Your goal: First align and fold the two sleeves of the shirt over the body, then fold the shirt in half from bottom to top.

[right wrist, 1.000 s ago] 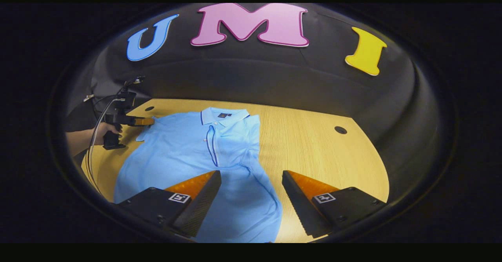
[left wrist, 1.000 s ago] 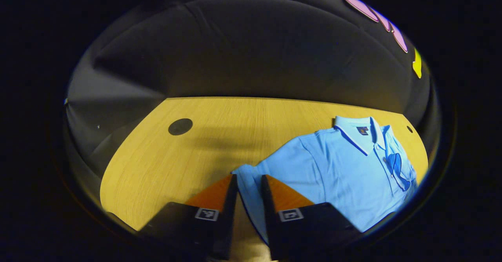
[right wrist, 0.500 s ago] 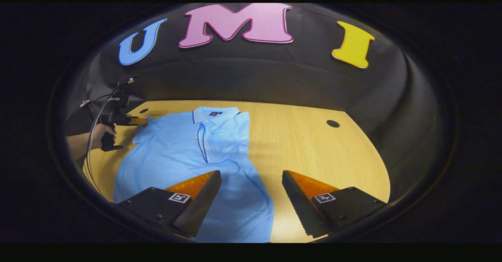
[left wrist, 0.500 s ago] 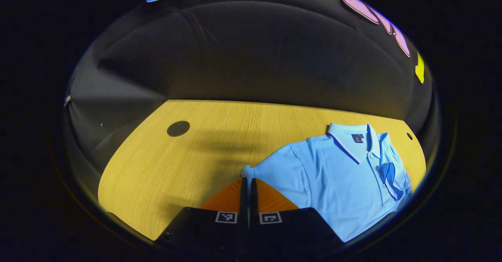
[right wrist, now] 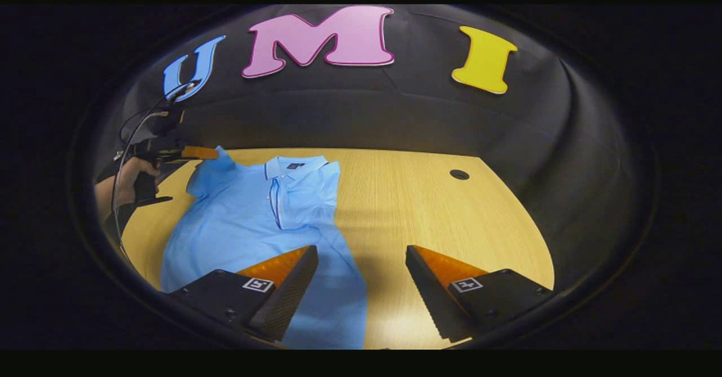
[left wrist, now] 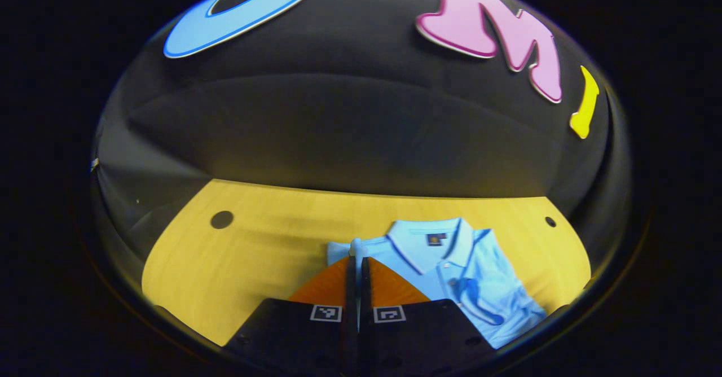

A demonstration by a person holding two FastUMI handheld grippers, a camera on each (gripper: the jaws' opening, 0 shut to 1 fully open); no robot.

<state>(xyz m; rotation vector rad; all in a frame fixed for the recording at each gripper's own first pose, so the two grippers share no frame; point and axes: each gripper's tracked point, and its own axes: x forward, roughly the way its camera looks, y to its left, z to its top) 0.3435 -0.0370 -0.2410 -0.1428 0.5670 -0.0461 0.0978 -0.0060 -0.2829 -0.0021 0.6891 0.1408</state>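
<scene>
My left hand-held gripper [left wrist: 356,261] is clenched on the sleeve [right wrist: 217,161], raised off the surface [right wrist: 428,207]. My right hand-held gripper [right wrist: 361,261] hangs released over the one blue shirt [right wrist: 248,219], which is lying flat.

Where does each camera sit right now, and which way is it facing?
Left gripper view: rides the left gripper, jaws shut on the lifted sleeve, facing the booth wall.
Right gripper view: rides the right gripper, jaws open, looking across the table; a hand shows far left.
Shared: the shirt.
</scene>
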